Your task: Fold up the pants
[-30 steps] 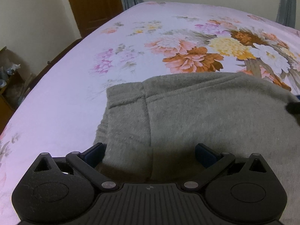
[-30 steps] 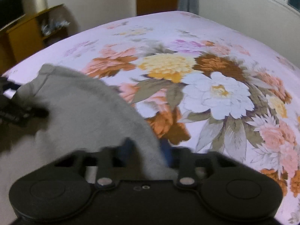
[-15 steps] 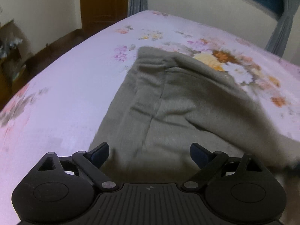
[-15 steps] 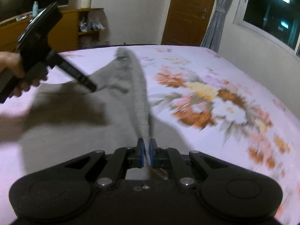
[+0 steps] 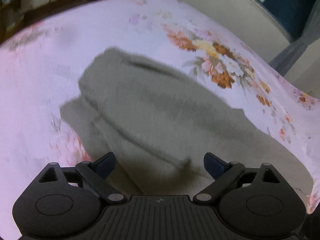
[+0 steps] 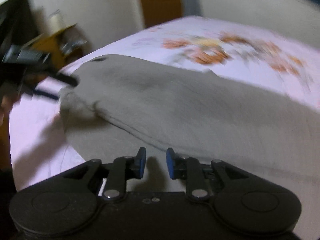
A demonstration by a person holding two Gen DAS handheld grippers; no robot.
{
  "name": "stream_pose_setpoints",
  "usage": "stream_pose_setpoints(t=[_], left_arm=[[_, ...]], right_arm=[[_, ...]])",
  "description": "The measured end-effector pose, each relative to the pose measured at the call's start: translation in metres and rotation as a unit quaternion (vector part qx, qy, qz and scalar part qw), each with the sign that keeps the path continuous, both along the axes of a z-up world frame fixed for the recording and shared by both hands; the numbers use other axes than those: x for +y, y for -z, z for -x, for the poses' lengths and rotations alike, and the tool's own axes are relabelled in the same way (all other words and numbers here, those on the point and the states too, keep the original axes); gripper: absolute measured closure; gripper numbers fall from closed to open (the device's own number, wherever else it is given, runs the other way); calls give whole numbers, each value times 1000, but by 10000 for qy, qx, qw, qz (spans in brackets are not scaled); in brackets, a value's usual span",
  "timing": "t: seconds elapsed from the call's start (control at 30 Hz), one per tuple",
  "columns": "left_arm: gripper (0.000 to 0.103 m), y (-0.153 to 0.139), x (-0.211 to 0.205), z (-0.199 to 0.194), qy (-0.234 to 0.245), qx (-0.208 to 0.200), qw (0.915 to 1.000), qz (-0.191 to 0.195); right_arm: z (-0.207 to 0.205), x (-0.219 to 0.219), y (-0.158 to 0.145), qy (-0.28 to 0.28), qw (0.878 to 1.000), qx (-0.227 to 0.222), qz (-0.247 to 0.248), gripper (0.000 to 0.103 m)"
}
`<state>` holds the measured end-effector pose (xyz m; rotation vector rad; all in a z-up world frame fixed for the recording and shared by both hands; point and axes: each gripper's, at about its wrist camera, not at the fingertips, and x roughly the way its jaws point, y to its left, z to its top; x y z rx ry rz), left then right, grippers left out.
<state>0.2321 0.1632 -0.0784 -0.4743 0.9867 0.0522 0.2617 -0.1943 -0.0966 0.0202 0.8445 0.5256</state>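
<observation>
One fold laid, both claws let go — pants [image 5: 160,108] doubled over on the bed [image 5: 50,66].

Top layer overlaps the lower with a seam edge showing; any further fold is likely still to do. Left claw [image 5: 159,165] spread wide, empty, pants just ahead and under it. Right claw [image 6: 156,163] has just been opening — nothing between its pads, cloth right below.

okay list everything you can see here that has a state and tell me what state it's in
gray pants: folded over once, lying on the bed, not held.
left gripper: wide open, empty.
right gripper: jaws just opened, nothing between them.
floral bedsheet: spread flat.
</observation>
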Motion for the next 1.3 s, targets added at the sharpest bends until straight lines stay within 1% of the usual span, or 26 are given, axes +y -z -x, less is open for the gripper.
stream_pose_setpoints(t=[0.07, 0.13, 0.2, 0.23, 0.27, 0.33, 0.43, 0.5, 0.6, 0.63, 0.67, 0.7, 0.77, 0.8, 0.83, 0.87, 0.9, 0.97, 1.0, 1.07, 1.13, 1.2, 1.23, 1.27, 1.3], left_arm=[[9, 10, 1, 7, -106, 56, 9996, 238], [9, 19, 0, 10, -208, 68, 9988, 442], [9, 26, -1, 8, -354, -9, 9976, 602], [13, 29, -1, 7, -426, -64, 9965, 719], [18, 30, 0, 5, -494, -118, 9955, 794], [21, 35, 0, -2, -556, -189, 9947, 842], [21, 50, 5, -13, -702, -57, 9916, 1084], [21, 56, 7, -21, -810, -48, 9899, 1159], [21, 61, 8, -29, -981, -166, 9870, 1262], [33, 61, 8, -31, -1048, -244, 9861, 1262], [53, 62, 9, -34, -1134, -259, 9854, 1242], [57, 64, 10, -36, -1246, -222, 9843, 1228], [68, 69, 15, -36, -1432, -238, 9802, 1347], [69, 70, 17, -36, -1463, -245, 9793, 1375], [75, 70, 17, -35, -1471, -263, 9793, 1362], [86, 68, 16, -34, -1469, -300, 9802, 1293], [88, 65, 18, -33, -1430, -347, 9812, 1247], [90, 54, 20, -29, -1268, -497, 9836, 1184], [90, 48, 22, -27, -1196, -575, 9843, 1162], [90, 31, 28, -16, -984, -815, 9862, 1050], [90, 19, 33, -2, -868, -972, 9866, 978], [90, 14, 38, 9, -747, -1017, 9886, 826], [90, 18, 38, 13, -651, -941, 9910, 696], [90, 23, 46, 17, -640, -828, 9922, 673], [90, 35, 48, 18, -690, -638, 9931, 701]], right_arm=[[2, -11, 4, 273, 9992, 229, -198, 78], [1, -19, 8, 438, 9979, 332, -335, 78], [1, -23, 10, 575, 9963, 413, -482, 78], [0, -24, 11, 631, 9953, 465, -577, 78], [1, -25, 12, 691, 9941, 504, -662, 78], [-5, -25, 15, 793, 9920, 575, -792, 78], [-9, -32, 21, 983, 9861, 752, -1108, 78], [-12, -35, 26, 1109, 9814, 860, -1311, 77], [-20, -39, 31, 1311, 9733, 1002, -1595, 76], [-23, -42, 33, 1423, 9690, 1041, -1729, 76], [-27, -45, 36, 1591, 9629, 1075, -1896, 77], [-30, -50, 39, 1772, 9560, 1108, -2057, 78], [-36, -58, 46, 2175, 9384, 1180, -2413, 82], [-37, -61, 50, 2302, 9320, 1208, -2525, 86], [-36, -62, 51, 2400, 9280, 1211, -2579, 90], [-33, -62, 49, 2411, 9292, 1147, -2555, 92], [-28, -59, 44, 2307, 9354, 1033, -2474, 94], [-11, -49, 23, 1902, 9575, 580, -2090, 94], [-2, -47, 12, 1739, 9626, 425, -2036, 94], [14, -45, -6, 1504, 9663, 267, -2073, 94], [30, -38, -16, 1260, 9706, 213, -2041, 95], [41, -29, -13, 1107, 9748, 286, -1916, 94], [38, -22, -10, 1072, 9770, 342, -1811, 94], [40, -17, 1, 1084, 9785, 470, -1691, 94], [39, -17, 13, 1128, 9777, 647, -1651, 94]])
